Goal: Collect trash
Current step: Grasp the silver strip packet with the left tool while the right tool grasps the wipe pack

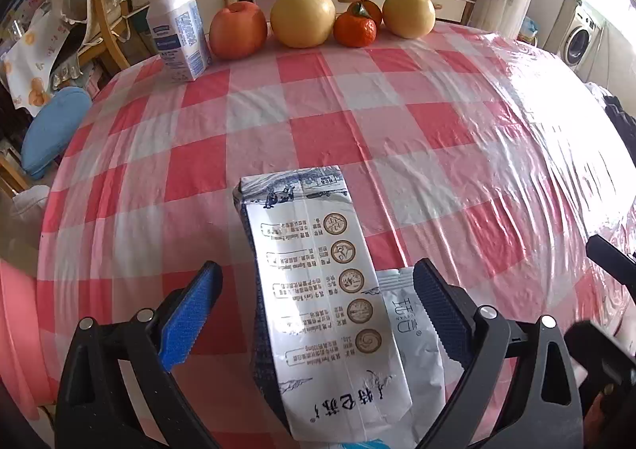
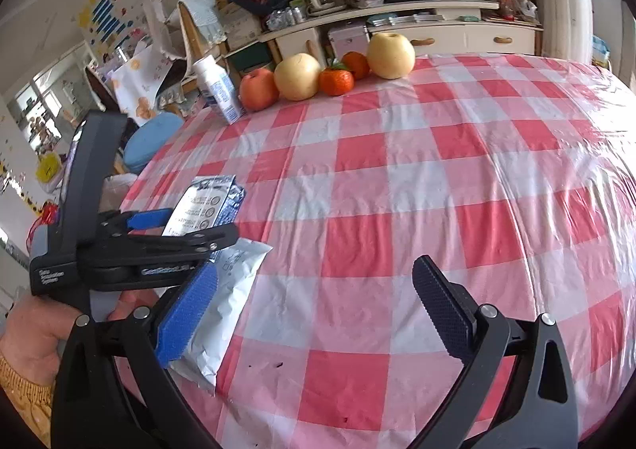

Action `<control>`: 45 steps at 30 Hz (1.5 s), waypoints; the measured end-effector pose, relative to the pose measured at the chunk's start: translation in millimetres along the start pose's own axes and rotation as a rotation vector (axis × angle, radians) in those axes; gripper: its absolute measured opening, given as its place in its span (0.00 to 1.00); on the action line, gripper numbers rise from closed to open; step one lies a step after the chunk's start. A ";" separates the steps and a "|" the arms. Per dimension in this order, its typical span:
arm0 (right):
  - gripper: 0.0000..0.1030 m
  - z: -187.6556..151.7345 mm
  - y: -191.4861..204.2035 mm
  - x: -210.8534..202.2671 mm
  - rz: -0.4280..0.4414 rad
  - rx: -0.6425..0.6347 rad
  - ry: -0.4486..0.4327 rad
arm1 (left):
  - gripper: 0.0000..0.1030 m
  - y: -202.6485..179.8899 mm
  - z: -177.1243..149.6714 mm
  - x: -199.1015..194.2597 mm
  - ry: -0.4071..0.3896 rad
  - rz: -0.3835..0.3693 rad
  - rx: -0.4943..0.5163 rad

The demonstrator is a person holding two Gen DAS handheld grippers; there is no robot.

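Flattened white-and-blue printed milk carton (image 1: 322, 290): lying on red-and-white checked plastic tablecloth (image 1: 357, 123), between spread fingers of left gripper (image 1: 318, 313), untouched. White crinkled foil pouch (image 2: 222, 310): beside carton. Right gripper (image 2: 318, 313): spread wide, empty.

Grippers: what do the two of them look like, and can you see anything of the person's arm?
Both are black plastic frames with silver rivets. Each of the left gripper and right gripper has two ribbed pads: bright blue on one of the fingers, dark navy on the other. The left gripper's body carries small white lettering, unreadable. The left hand is bare, with a mustard knitted sleeve. No cables visible.
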State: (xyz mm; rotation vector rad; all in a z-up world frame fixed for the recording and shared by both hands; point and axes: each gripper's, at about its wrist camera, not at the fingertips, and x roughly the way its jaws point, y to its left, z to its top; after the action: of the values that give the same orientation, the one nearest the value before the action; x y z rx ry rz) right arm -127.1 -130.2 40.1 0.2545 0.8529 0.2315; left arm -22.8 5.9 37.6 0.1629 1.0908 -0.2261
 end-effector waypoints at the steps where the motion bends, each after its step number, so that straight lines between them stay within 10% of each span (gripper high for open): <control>1: 0.96 -0.1 1.4 0.5 0.001 -0.008 0.003 | 0.92 -0.8 0.0 0.7 0.001 0.003 0.003; 11: 0.96 -5.1 16.4 8.9 0.025 -0.077 0.050 | 0.60 -2.0 -2.0 9.7 0.019 -0.016 0.010; 24: 0.96 -27.2 55.1 37.5 0.092 -0.182 0.171 | 0.60 26.7 -4.7 -13.2 -0.040 -0.027 -0.039; 45: 0.96 -36.4 105.5 71.0 0.060 -0.234 0.124 | 0.60 93.2 -23.7 -61.5 -0.150 -0.028 -0.144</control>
State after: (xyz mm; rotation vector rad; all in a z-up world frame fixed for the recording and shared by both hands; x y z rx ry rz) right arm -120.3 -4.5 -0.4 0.0477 0.9325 0.4034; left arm -46.0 107.8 83.5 0.0017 0.9564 -0.1816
